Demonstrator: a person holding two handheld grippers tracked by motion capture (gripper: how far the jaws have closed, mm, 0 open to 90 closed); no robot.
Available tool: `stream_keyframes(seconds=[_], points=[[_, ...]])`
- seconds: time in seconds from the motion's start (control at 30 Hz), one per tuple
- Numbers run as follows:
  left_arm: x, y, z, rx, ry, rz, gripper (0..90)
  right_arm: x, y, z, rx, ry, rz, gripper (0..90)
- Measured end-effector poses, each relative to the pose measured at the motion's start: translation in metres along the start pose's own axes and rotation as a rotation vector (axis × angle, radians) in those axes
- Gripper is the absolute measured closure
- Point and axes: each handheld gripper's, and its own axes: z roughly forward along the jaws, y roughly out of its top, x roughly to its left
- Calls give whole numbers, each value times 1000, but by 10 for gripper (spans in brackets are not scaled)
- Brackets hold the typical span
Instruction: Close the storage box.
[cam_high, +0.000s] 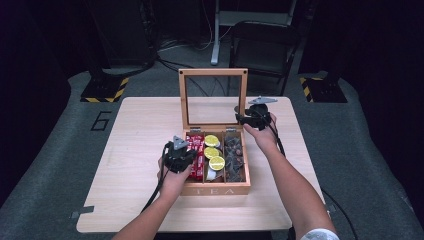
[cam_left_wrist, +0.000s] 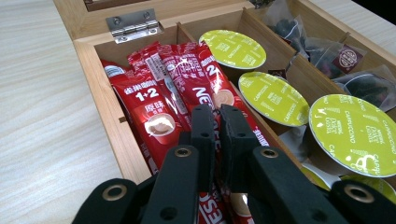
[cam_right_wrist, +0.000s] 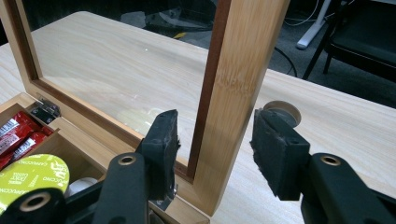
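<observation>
Red instant-coffee sachets (cam_left_wrist: 163, 100) fill the left compartment of the wooden tea box (cam_high: 216, 190) on the pale table (cam_high: 140, 125); the left gripper (cam_left_wrist: 215, 122) has its jaws pinched together on one sachet's top edge. Lifting it cleanly likely needs a straight upward pull, so neighbours stay put. The right gripper (cam_right_wrist: 212, 140) straddles the glass lid's wooden frame (cam_right_wrist: 243, 70), jaws apart, steadying it. I count three green-topped capsules (cam_left_wrist: 271, 97), roughly four sachets, several dark tea bags (cam_left_wrist: 327, 56).
</observation>
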Motion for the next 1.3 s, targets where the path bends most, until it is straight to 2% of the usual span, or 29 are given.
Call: stream_keyframes(seconds=[0.3, 0.53, 0.7, 0.93, 1.07, 1.3], points=[[1, 3, -5, -26, 3, -7, 859, 1, 0, -3, -8, -1, 2, 503], [12, 9, -16, -64, 13, -31, 860, 1, 1, -4, -12, -1, -3, 499], [19, 11, -23, -67, 23, -30, 859, 0, 2, -6, -12, -2, -3, 500], [36, 14, -37, -87, 52, -47, 859, 2, 7, -7, -17, 7, 8, 485], [43, 14, -42, -89, 64, -52, 859, 2, 10, -6, -19, 2, -3, 477], [67, 4, -49, -74, 108, -62, 859, 2, 14, -5, -13, 4, 3, 466]])
